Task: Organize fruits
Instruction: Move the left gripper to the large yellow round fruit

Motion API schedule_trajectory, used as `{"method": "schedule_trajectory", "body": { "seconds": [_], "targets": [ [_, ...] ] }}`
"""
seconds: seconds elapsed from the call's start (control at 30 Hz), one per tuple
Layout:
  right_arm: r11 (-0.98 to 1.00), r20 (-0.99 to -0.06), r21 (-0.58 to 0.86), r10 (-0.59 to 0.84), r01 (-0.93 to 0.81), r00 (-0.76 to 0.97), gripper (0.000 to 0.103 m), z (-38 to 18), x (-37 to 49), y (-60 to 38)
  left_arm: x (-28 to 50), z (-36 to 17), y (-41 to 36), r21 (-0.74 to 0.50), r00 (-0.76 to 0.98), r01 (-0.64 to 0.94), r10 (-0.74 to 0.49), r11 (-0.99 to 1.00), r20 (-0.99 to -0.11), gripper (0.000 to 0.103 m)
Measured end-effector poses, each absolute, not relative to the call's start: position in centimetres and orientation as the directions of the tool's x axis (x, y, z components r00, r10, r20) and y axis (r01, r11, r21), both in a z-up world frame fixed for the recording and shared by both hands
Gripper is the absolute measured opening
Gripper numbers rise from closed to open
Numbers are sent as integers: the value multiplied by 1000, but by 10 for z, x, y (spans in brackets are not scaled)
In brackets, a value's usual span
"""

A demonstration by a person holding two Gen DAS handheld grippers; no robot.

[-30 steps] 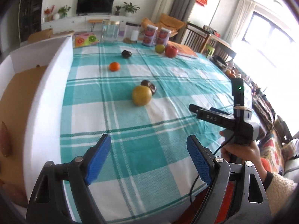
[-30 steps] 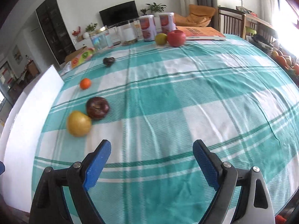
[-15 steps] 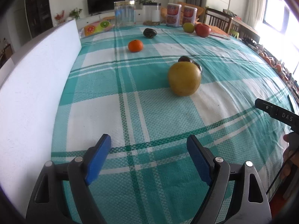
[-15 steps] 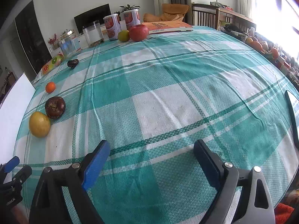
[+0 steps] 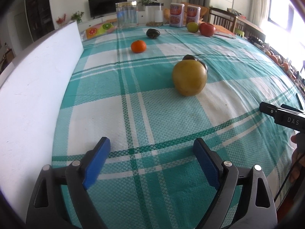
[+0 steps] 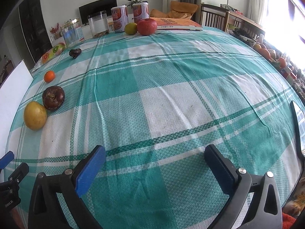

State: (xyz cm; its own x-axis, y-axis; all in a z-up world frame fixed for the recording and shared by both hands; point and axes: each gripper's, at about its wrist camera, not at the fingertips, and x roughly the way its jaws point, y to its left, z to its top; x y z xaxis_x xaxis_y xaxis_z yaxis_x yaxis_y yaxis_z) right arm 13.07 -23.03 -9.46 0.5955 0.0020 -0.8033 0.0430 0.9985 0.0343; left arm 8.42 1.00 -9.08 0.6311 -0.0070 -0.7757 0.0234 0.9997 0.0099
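Both hand-held grippers are mine: the left hand-held gripper (image 5: pixel 151 154) and the right hand-held gripper (image 6: pixel 155 164) each hover low over the tabletop (image 6: pixel 171 99) with blue pads spread wide and nothing between them.

Progress, as I judge it: none of the visible fruit has been gathered. All six pieces lie loose on the checked cloth, so the sorting is essentially all ahead.

Left wrist view: the yellow fruit (image 5: pixel 189 77) sits at 12 to 1 o'clock, nearest my pads; the dark brown fruit (image 5: pixel 190 57) is mostly hidden just behind it. The orange (image 5: pixel 138 46) and a dark fruit (image 5: pixel 152 33) lie farther off at 12 o'clock, the green fruit (image 5: pixel 192 27) and red apple (image 5: pixel 207 29) at the far edge. A white box wall (image 5: pixel 38 80) fills 9 o'clock; its inside is hidden.

Right wrist view: the brown fruit shows whole, touching the yellow one at 10 o'clock, and a book (image 6: pixel 177 23) lies behind the apple.
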Motion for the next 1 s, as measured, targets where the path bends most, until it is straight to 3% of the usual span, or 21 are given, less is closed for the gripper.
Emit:
{"method": "schedule_trajectory", "body": {
  "seconds": [1.0],
  "targets": [
    [999, -805, 27, -3, 42, 593, 103, -95, 131, -229, 92, -89, 6, -13, 617, 40, -34, 999, -786, 92]
  ]
}}
